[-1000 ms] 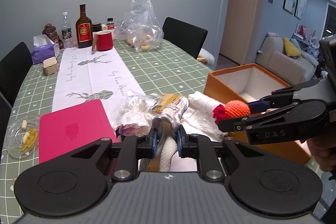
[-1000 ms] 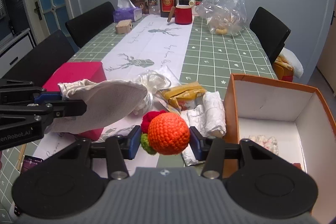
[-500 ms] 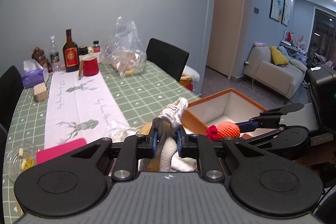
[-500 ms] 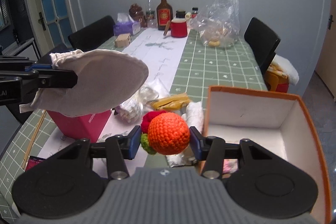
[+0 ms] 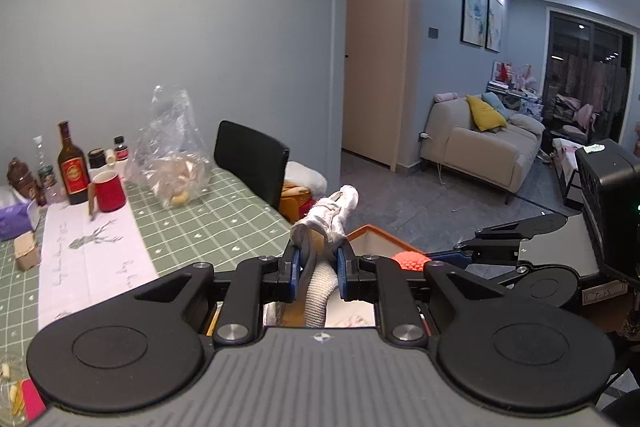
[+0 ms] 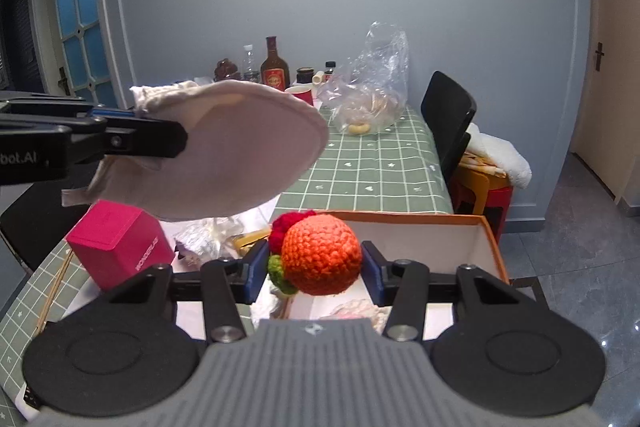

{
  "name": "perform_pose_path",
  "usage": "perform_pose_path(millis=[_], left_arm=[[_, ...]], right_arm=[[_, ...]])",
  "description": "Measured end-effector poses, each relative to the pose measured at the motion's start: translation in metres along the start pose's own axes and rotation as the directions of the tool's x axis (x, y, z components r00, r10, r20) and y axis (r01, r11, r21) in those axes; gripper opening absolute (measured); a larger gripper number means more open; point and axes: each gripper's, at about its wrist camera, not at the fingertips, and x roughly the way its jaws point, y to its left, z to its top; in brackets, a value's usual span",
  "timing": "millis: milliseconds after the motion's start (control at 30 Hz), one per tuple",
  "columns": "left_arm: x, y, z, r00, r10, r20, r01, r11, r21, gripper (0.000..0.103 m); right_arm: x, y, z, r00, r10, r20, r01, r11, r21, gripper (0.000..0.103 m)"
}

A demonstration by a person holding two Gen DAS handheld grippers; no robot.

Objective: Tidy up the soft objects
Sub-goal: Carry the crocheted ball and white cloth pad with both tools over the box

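My left gripper (image 5: 318,263) is shut on a pale cloth pouch (image 5: 326,223), held high in the air; in the right wrist view the pouch (image 6: 224,151) hangs at the left above the table. My right gripper (image 6: 316,267) is shut on an orange crocheted ball (image 6: 320,255) with red and green trim, held over the near edge of the orange box (image 6: 490,243). In the left wrist view the ball (image 5: 410,261) shows just past my fingers. A pinkish soft item (image 6: 356,309) lies inside the box.
A magenta box (image 6: 120,243), crinkled plastic wrap (image 6: 208,235) and a yellow packet lie on the green checked table (image 6: 372,167). A bottle (image 6: 275,69), red mug, and plastic bag (image 6: 372,87) stand at the far end. Black chairs (image 6: 448,115) flank the table.
Both grippers rose well above the table, each keeping its hold. The right gripper with the ball moved over the orange box; the left lifted the pouch higher.
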Motion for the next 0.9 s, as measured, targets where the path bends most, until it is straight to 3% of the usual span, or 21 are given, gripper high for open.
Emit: perform_pose_path(millis=[400,600,900], left_arm=[[0.060,-0.043,0.009,0.999,-0.031,-0.027,0.035,0.990,0.137,0.020],[0.094,-0.050,-0.003,0.993,-0.018,-0.117,0.038,0.985,0.169,0.020],[0.140,-0.050,-0.028,0.967,0.026,-0.254,0.024,0.981,0.193,0.020]], right_arm=[[0.003,-0.046,0.004,0.995,-0.097,-0.029,0.098,0.995,0.027,0.048],[0.025,-0.074,-0.004,0.986,-0.129,-0.103,0.135,0.990,0.050,0.048],[0.071,-0.090,-0.016,0.963,-0.152,-0.224,0.165,0.986,0.039,0.048]])
